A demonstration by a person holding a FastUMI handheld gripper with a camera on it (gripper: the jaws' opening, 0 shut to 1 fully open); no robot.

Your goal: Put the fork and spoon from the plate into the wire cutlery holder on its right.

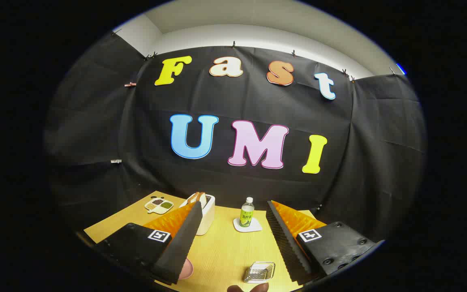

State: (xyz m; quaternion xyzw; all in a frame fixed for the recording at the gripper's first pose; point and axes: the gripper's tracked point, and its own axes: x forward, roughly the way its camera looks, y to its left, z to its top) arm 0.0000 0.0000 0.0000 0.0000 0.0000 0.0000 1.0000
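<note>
Gripper (233, 239): my fingers spread wide, empty | pink plate (186, 269): low beside left finger | wire holder (259, 272): between fingers | next, I judge: tip down until cutlery shows.

The desk (221, 251) has a light wooden top. Near its far edge stands a small bottle (247, 212) on a white coaster (248, 225), a white toaster (205, 215) and a divided dish (159, 205). At the near edge lie a pink plate (186, 269) and the wire cutlery holder (259, 272).
</note>
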